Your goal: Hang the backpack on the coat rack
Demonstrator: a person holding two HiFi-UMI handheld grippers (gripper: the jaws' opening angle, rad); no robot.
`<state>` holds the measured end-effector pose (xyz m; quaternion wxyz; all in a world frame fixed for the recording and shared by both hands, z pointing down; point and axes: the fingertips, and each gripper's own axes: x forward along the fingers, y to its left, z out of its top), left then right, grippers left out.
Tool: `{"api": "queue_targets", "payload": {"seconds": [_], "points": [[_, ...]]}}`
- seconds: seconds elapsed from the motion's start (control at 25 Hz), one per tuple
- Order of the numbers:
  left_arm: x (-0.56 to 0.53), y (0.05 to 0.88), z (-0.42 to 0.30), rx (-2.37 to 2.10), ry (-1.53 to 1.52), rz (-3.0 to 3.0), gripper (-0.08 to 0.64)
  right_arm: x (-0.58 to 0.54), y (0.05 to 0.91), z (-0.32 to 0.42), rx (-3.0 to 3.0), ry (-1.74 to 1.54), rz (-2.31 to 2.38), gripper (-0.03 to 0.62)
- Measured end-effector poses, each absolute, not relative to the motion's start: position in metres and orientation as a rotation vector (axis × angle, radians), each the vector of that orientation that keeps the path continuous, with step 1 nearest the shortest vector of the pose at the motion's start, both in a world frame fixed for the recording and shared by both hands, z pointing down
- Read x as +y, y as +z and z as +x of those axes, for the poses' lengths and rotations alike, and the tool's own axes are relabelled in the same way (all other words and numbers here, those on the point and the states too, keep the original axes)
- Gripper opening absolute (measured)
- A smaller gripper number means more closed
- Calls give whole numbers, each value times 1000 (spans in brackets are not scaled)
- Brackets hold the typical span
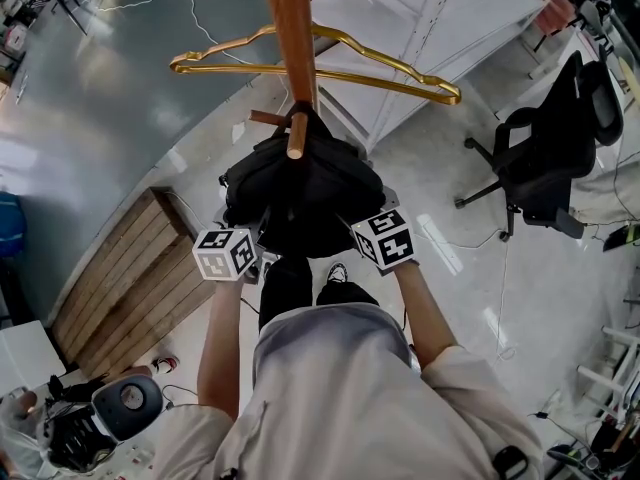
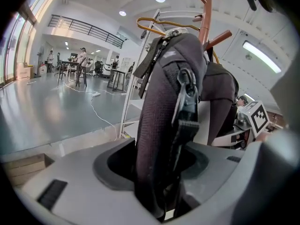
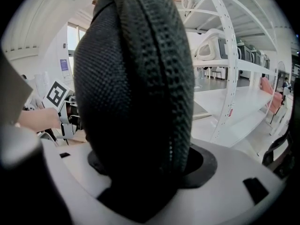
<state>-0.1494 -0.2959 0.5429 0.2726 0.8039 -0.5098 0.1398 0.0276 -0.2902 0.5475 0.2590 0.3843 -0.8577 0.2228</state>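
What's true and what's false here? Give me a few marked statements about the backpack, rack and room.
1. The black backpack lies on the floor. False: it is up at a peg of the wooden coat rack.
2. A gold hanger is by the rack's pole. True.
3. The office chair is red. False: it is black.
4. Backpack fabric sits between the jaws of the left gripper and of the right gripper. True.
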Motion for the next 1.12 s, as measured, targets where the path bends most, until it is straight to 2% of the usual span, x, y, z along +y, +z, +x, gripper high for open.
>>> {"api": "queue_targets", "payload": {"seconds": [0.28, 1.12], "points": [[-291, 541, -153, -1372, 334, 2157, 215, -290, 546, 36, -2330, 610, 1065, 314], [-247, 529, -163, -1412, 195, 2104, 216, -260, 533, 55, -2333, 641, 1136, 313]]}}
